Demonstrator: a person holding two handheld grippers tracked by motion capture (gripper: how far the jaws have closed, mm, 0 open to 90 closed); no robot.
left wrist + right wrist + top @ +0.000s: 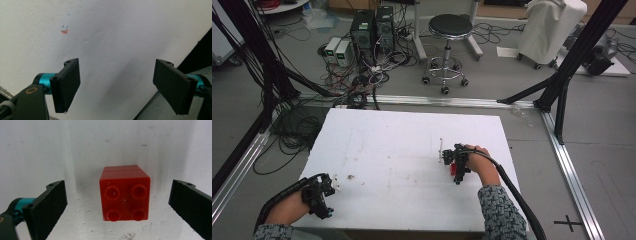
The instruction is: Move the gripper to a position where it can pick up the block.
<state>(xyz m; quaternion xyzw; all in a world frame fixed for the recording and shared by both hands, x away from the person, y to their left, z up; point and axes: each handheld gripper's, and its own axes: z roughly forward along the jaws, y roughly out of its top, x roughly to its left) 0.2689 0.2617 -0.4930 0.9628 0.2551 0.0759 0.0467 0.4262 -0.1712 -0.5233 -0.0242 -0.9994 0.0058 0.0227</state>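
On the white counter, a red four-stud brick sits between the spread right tongs; left tongs gape over an orange mark.

From above, my right gripper hid most of the red block. The frame cut off my forearms. The marks on the table were too small to read.

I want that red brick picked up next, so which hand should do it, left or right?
Right. The right gripper hangs open over the red brick, which sits between its fingers. The left gripper is at the table's near left corner, far away.
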